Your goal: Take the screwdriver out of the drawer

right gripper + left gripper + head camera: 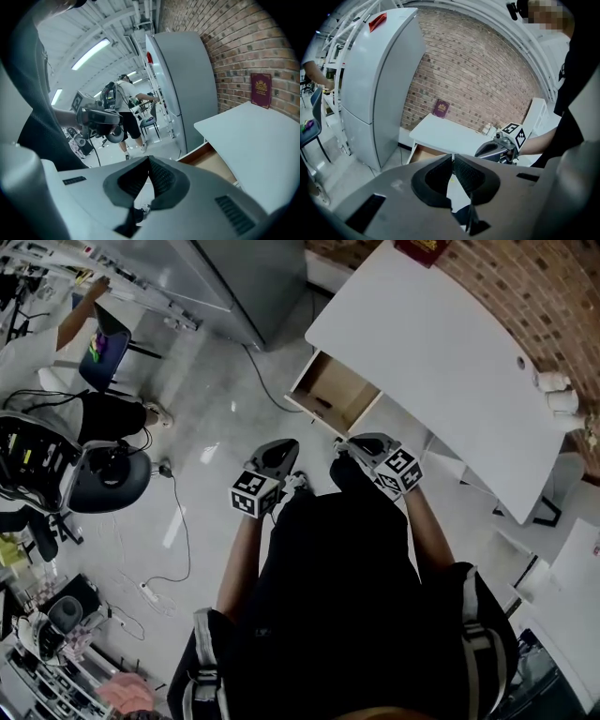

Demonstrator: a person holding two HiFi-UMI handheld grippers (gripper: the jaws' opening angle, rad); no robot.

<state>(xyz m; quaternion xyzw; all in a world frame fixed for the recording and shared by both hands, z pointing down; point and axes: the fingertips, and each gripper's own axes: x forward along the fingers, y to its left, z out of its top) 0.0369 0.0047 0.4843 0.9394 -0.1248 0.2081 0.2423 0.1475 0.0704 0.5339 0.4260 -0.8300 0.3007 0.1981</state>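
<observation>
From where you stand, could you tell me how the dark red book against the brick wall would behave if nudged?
The dark red book stands upright on its narrow edge, so it would probably tip rather than slide. It looks thin with a flat cover, likely stiff and light.

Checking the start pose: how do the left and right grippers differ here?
In the head view the left gripper hangs over the glossy floor, below-left of the open wooden drawer; the right gripper sits by the drawer's front corner, near the white table. The left angles up-right, the right up-left. Both have shut fingers, holding nothing.
</observation>
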